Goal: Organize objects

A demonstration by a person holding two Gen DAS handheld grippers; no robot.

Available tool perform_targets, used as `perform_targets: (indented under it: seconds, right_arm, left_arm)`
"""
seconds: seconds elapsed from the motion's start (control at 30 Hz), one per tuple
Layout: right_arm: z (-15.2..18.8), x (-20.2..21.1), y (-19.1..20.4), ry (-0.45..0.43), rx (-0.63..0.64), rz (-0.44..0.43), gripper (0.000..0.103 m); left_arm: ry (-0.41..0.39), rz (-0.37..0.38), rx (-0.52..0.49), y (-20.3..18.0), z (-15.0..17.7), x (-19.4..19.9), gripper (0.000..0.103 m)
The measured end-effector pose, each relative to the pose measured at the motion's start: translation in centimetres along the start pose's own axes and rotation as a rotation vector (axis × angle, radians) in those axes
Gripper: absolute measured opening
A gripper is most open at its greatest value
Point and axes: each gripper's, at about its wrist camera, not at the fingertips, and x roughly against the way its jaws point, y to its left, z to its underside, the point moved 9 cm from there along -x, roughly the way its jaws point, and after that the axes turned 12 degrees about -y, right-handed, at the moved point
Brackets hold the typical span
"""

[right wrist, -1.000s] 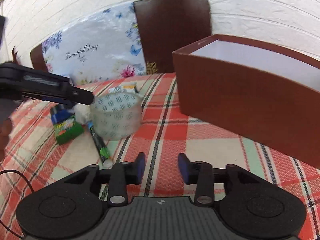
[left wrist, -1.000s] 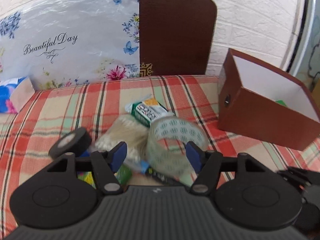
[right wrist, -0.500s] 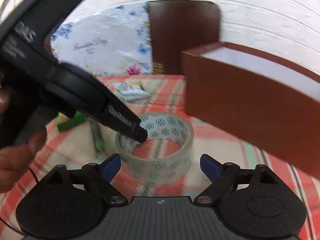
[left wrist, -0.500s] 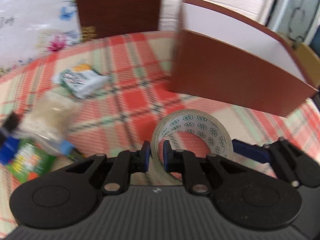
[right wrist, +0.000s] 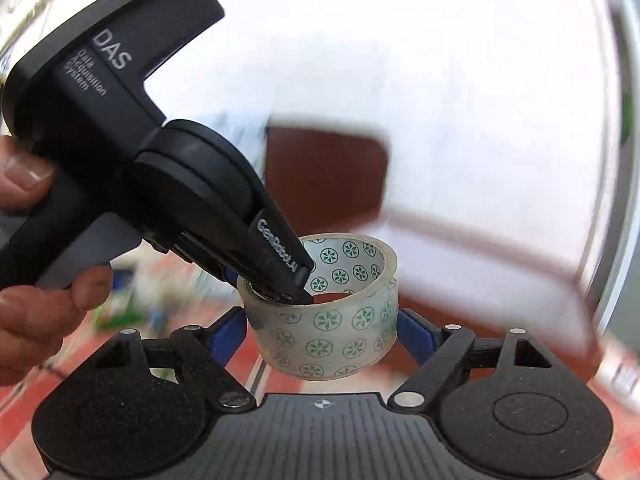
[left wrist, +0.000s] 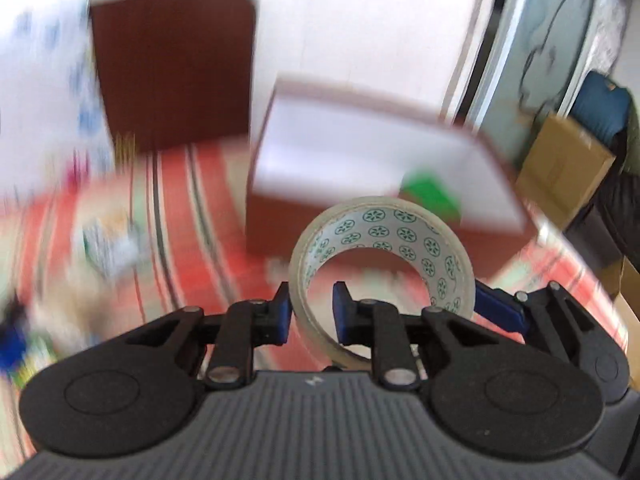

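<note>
A clear tape roll (left wrist: 380, 264) with green flower print is pinched by its wall in my left gripper (left wrist: 310, 314), one finger inside the ring and one outside. It is lifted off the plaid cloth. In the right wrist view the same tape roll (right wrist: 324, 332) sits between the open blue fingers of my right gripper (right wrist: 322, 338), which flank it closely; contact is unclear. The left gripper (right wrist: 290, 284) reaches in from the upper left. A brown box (left wrist: 360, 184) with a white inside stands behind, a green item (left wrist: 430, 190) in it.
The plaid cloth (left wrist: 176, 216) carries a blurred white-green packet (left wrist: 110, 240) and other small items at left. A dark brown board (left wrist: 172, 68) leans on the white wall. Cardboard boxes (left wrist: 560, 168) stand on the floor at right.
The left gripper has lifted the tape roll higher and toward the box. The right gripper has come up around the roll. Both views are blurred by motion.
</note>
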Motion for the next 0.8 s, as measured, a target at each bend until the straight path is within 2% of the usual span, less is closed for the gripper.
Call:
perform_targets:
  seconds: [0.07,0.17,0.33,0.4,0.43,0.6,0.73,0.8]
  right_arm:
    - [-1.7,-1.6,-1.5,-0.051,0.023,0.038,0.082]
    - [-2.1,-4.6,-4.0,-0.074,0.011,0.082,0.082]
    - [1.0,-10.1,-7.7,0.062,-0.104,0.123,0.082]
    - [2.3,-11.3,-8.7,0.113,-0.142,0.142,0.081]
    - [2.5,-11.2,-9.2,0.102,-0.167,0.16,0.087]
    - [3.0,-9.9,-10.1,0.073,-0.211,0.184,0.088]
    - [3.3,-8.8,-11.0,0.086,-0.283,0.224,0.088]
    - [3.2,-8.4,-11.2,0.103,-0.299,0.228,0.087]
  left_arm:
    - [-0.064,-0.007,-0.049,-0.9,-3.0,-0.7,0.023]
    - [-0.102,-0.018,-0.072,-1.7,-5.9,-3.6,0.023]
    - [-0.051,-0.05,-0.101,-2.3,-6.0,-9.8,0.025]
    - [-0.033,-0.083,-0.101,-2.1,-5.5,-11.6,0.041]
    - [-0.032,-0.106,-0.098,-1.7,-5.3,-12.0,0.054]
    - [-0.035,-0.098,-0.045,-0.1,-4.1,-11.7,0.057]
    - [-0.06,-0.085,-0.023,0.6,-3.1,-8.6,0.057]
    - [-0.102,-0.074,-0.03,1.0,-2.8,-6.5,0.057]
